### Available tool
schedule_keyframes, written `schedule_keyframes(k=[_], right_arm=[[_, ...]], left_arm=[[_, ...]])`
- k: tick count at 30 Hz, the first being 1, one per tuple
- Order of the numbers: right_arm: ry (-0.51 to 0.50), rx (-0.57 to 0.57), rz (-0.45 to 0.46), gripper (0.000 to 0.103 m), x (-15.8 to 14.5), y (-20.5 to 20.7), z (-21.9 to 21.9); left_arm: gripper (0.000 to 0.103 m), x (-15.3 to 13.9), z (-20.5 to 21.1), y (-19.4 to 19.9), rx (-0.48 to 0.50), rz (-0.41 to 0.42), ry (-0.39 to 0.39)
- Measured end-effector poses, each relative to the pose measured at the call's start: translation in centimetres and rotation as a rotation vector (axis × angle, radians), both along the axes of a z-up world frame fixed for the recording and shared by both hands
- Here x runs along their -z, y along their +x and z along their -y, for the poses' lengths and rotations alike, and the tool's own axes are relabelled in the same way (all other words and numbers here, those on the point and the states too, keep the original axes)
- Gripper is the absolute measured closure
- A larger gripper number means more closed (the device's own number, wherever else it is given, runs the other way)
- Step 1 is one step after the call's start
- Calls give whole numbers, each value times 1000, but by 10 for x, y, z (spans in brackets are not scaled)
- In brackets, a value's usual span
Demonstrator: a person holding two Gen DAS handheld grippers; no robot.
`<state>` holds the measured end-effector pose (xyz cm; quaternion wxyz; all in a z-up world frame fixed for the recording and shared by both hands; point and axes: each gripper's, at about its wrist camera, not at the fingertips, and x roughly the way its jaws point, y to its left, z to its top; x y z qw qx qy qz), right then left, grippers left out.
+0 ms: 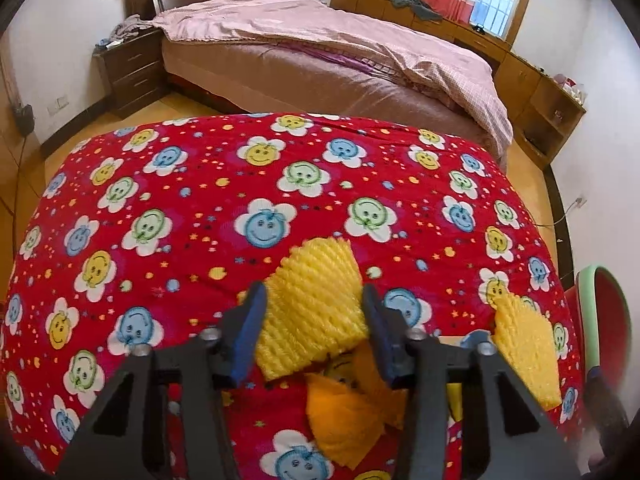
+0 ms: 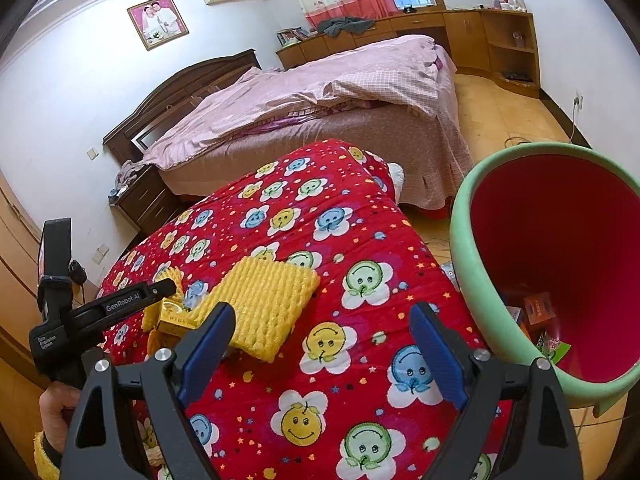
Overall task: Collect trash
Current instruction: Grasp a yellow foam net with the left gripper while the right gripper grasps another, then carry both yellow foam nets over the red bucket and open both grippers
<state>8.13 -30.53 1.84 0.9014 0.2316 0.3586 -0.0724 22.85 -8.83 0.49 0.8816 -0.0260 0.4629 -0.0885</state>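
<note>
1. My left gripper (image 1: 314,330) has its jaws pinching a yellow foam net (image 1: 316,304) on the red quilt (image 1: 200,200).
2. My right gripper (image 2: 320,344) hangs spread, empty, beside the bin (image 2: 468,264).

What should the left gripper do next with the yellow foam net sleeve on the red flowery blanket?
Probably squeeze a little tighter. The fingers of the left gripper stand at both edges of the yellow foam net sleeve on the red smiley-flower blanket, but a firm pinch isn't clear yet. Once gripped, it could go into the green-rimmed red bin.
</note>
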Motion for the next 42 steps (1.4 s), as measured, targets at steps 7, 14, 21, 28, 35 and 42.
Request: schedule_keyframes(k=[7,14,21,28,35,42], right_arm=[[-9,-15,0,13,-4,0,-8],[-33,-66,11,13,-12,3,-28],[-27,-55,-20,13,-4,22,-34],[-53,-70,-85,13,11,49,-43],[-49,-55,-126,58,24,53,-40],[-38,-48,-55,78,8,32,-32]], left_arm=[[77,-7,-28,-8,-10,-3,-86],[77,-15,-51,-34,-29,19,-114],[77,-16,-72,-58,-59,23,-157],[77,-10,-80,-67,-63,13,-160],[77,-8,-81,-73,-50,13,-170],[77,-14,-79,-81,-32,22,-185]])
